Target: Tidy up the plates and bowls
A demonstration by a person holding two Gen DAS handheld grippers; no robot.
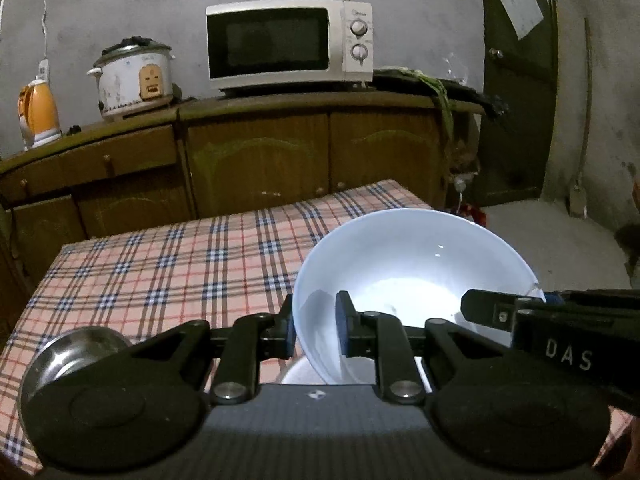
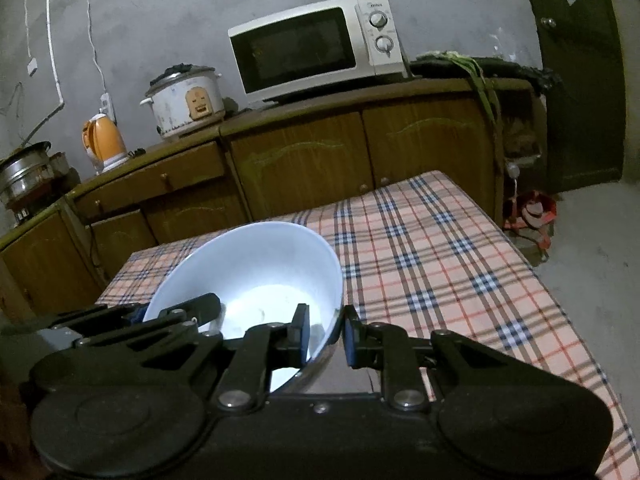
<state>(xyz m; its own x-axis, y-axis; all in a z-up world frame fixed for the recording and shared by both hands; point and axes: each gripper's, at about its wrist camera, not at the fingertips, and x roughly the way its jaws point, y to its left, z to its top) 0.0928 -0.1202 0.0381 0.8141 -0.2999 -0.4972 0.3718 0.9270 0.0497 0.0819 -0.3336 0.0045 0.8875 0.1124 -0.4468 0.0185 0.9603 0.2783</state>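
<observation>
A large white bowl (image 1: 416,276) is held above the plaid-covered table (image 1: 168,264) by both grippers. My left gripper (image 1: 314,330) is shut on the bowl's left rim, one finger outside and one inside. The right gripper's fingers (image 1: 492,312) reach onto the bowl's right rim. In the right wrist view my right gripper (image 2: 326,336) is shut on the right rim of the bowl (image 2: 260,272), and the left gripper's fingers (image 2: 192,310) hold the far left rim. A small steel bowl (image 1: 76,354) sits on the table at the lower left. Something white (image 1: 300,374) lies beneath the held bowl, mostly hidden.
A wooden cabinet (image 1: 256,152) stands behind the table with a microwave (image 1: 288,44), a rice cooker (image 1: 134,76) and an orange kettle (image 1: 38,114) on top. A dark door (image 1: 516,80) is at the right. A steel pot (image 2: 24,176) stands far left.
</observation>
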